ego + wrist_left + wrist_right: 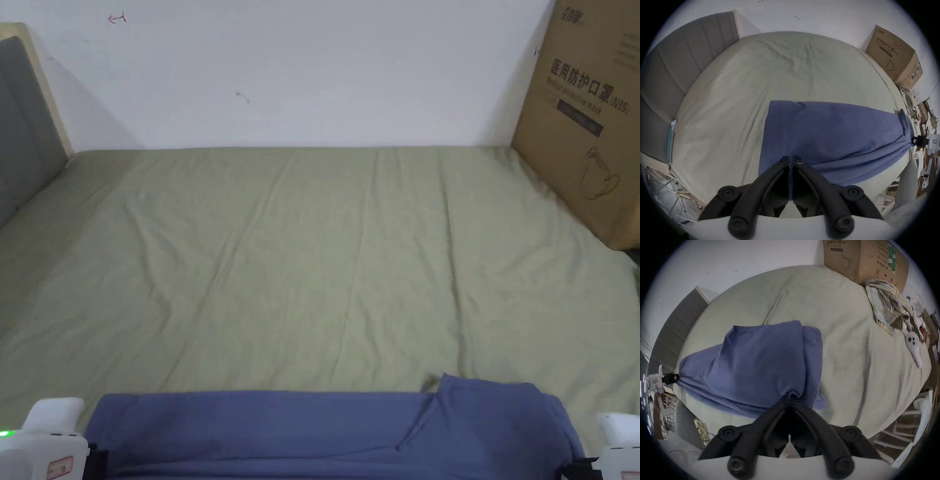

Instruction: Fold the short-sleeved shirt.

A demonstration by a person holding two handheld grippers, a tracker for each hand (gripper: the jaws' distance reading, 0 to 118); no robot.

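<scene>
the blue shirt (325, 431) lies at the near edge of the bed (325, 250), its long axis running left to right. the left gripper (790, 160) and right gripper (790, 400) each pinch an end, jaws closed on cloth; which edge, probably the hem, is unclear.

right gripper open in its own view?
No: in the right gripper view the right gripper has its jaws closed together, pinching a bunched edge of the blue shirt.

A bed (325, 250) in an olive sheet carries a blue shirt (325, 425). A cardboard box (587, 119) stands far beyond the right gripper (791, 400).
</scene>
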